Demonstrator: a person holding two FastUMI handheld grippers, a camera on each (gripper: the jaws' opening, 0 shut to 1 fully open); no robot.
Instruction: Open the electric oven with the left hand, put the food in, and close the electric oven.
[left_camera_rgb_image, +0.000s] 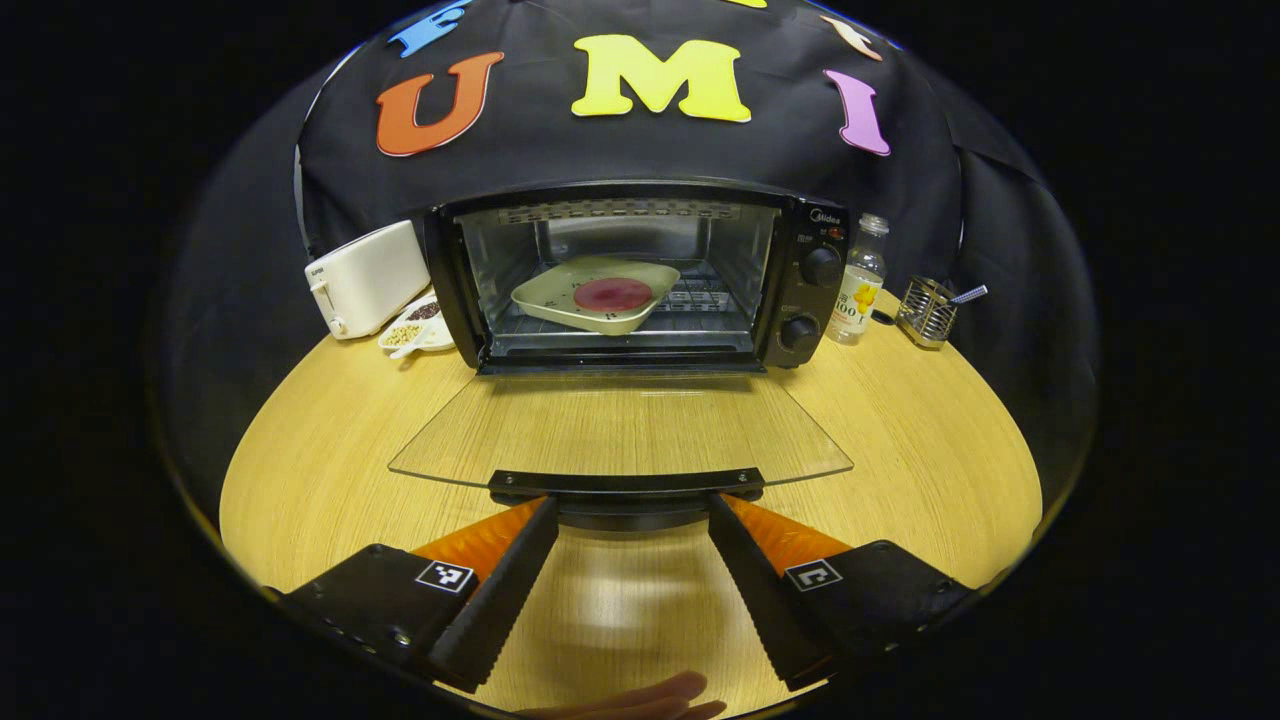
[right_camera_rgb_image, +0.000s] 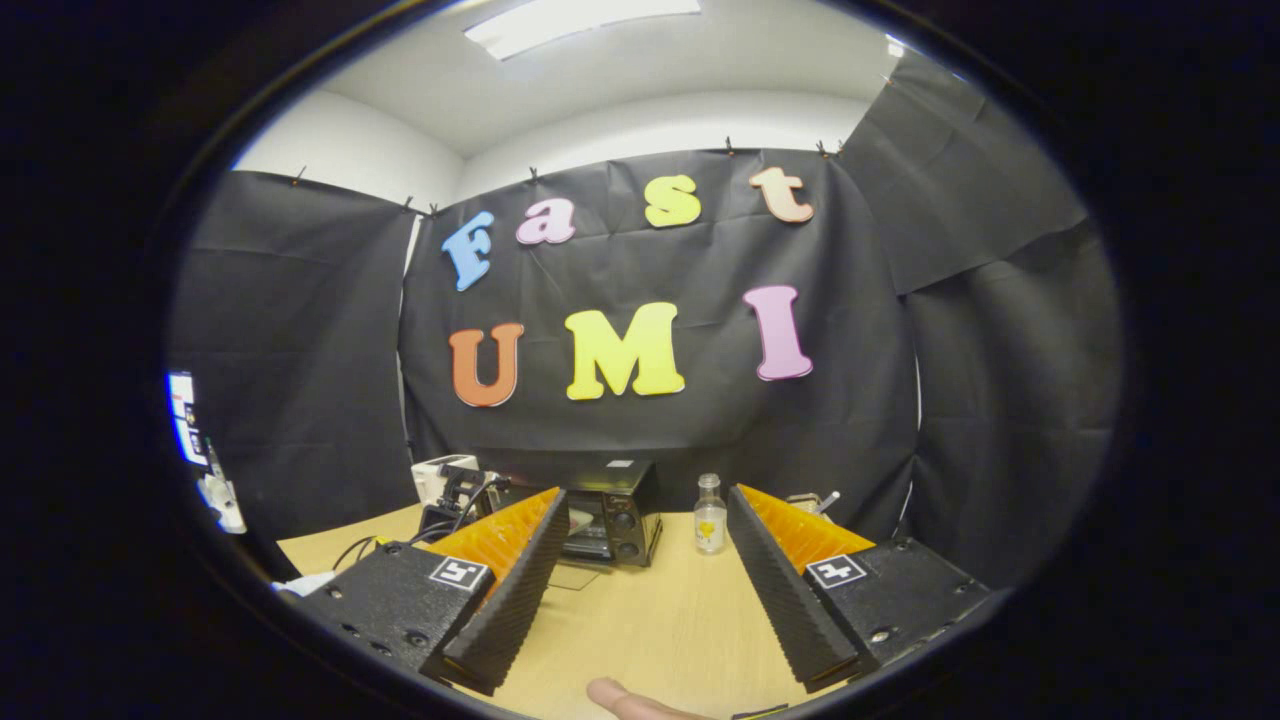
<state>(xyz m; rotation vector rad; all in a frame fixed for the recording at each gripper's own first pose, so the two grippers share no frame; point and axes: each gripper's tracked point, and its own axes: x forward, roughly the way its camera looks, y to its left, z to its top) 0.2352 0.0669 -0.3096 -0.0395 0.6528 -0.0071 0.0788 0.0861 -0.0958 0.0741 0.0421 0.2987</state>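
Electric oven (left_camera_rgb_image: 640, 275) stands at the back of the surface (left_camera_rgb_image: 900, 420), door (left_camera_rgb_image: 620, 430) dropped flat, food tray (left_camera_rgb_image: 597, 293) inside. Left hand-held gripper (left_camera_rgb_image: 633, 510) spread wide at the door handle (left_camera_rgb_image: 625, 485); right hand-held gripper (right_camera_rgb_image: 648, 550) spread, empty. Risk: the fingers may slip off the handle, letting the glass door drop back.

A ceiling lamp (right_camera_rgb_image: 580, 18) lights the booth evenly; the worktop (left_camera_rgb_image: 900, 420) shows soft glare, and edges bend strongly.

Black oven (left_camera_rgb_image: 640, 275), cream tray (left_camera_rgb_image: 595, 293), red food (left_camera_rgb_image: 613, 294).
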